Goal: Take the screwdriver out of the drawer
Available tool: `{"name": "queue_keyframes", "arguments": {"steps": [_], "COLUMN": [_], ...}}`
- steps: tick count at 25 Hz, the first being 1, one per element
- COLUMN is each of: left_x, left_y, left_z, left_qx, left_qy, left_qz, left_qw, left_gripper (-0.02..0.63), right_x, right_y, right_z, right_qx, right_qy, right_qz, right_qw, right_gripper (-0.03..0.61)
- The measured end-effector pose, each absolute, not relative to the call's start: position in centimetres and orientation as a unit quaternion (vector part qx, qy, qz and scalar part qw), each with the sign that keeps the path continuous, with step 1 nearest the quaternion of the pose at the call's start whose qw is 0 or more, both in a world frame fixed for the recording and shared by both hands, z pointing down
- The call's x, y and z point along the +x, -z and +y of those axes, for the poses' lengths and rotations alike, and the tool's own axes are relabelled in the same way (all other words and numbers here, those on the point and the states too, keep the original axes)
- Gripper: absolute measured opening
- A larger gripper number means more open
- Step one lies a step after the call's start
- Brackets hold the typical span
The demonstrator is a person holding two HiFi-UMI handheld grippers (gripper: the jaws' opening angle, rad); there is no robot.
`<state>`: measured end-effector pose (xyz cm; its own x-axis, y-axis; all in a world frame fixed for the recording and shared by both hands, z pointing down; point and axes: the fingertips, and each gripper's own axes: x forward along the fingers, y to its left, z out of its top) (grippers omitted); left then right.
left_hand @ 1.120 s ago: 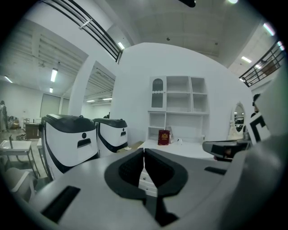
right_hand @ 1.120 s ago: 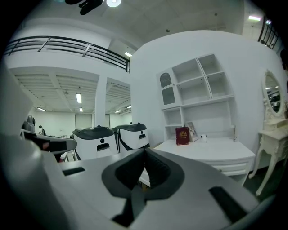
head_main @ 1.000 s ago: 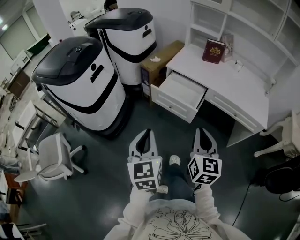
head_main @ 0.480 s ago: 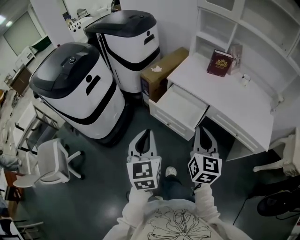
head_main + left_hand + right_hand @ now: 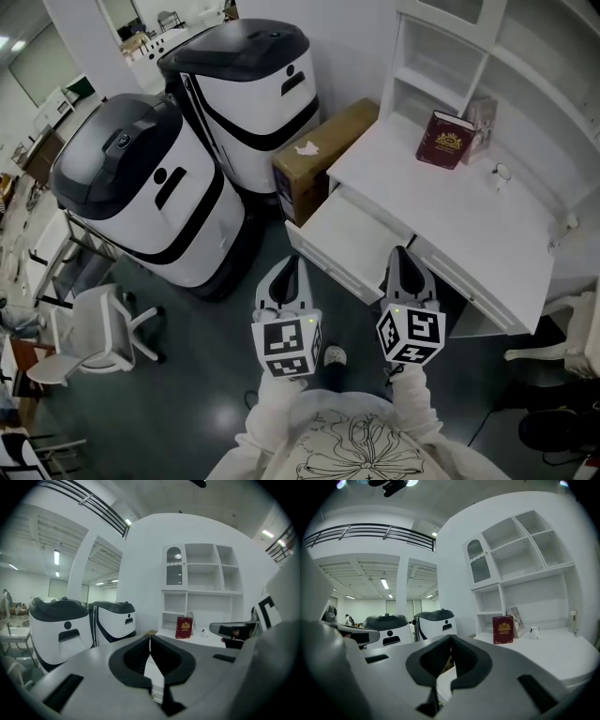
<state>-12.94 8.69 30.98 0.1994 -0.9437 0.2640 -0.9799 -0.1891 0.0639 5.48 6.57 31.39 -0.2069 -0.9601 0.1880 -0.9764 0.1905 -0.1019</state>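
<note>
Your left gripper and right gripper are side by side, each with its smooth grey, wedge-shaped jaws pressed together on nothing. Both point at the drawer, a shallow, flat-bottomed white box pulled out of the glossy white desk. The screwdriver cannot be made out inside it from any view. A maroon hardcover book stands on the desktop.

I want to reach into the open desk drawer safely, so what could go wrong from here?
Both the left claw and right claw are shut, so neither can grasp until opened. No screwdriver shows in the visible part of the open drawer, so it may lie further back. The drawer juts toward the person, so a claw could knock its front.
</note>
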Motion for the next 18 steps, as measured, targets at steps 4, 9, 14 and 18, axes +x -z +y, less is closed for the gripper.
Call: {"name": "queue_keyframes", "arguments": {"steps": [4,9,14,18], "left_x": [-12.4,-12.2,-12.4,-12.0], "left_y": [-31.6,-32.8,-33.8,-34.7], "left_z": [6.8,5.0,3.2,1.1], "left_qx": [0.763,0.76,0.76,0.767], "left_qy": [-0.091,-0.104,-0.111,-0.116], "left_qz": [-0.629,-0.63,-0.628,-0.617], "left_qw": [0.114,0.122,0.126,0.132], "left_gripper": [0.008,0.008,0.008,0.008], "right_x": [6.3,6.6,6.6,6.9], "right_y": [-32.3,-33.6,-34.6,-35.4], "right_z": [4.4,2.4,0.8,-1.1], "right_qx": [0.628,0.625,0.626,0.632], "right_qy": [-0.111,-0.123,-0.129,-0.134], "right_qz": [-0.769,-0.77,-0.767,-0.761], "right_qw": [0.043,0.048,0.051,0.056], "right_gripper": [0.003,0.003,0.003,0.003]}}
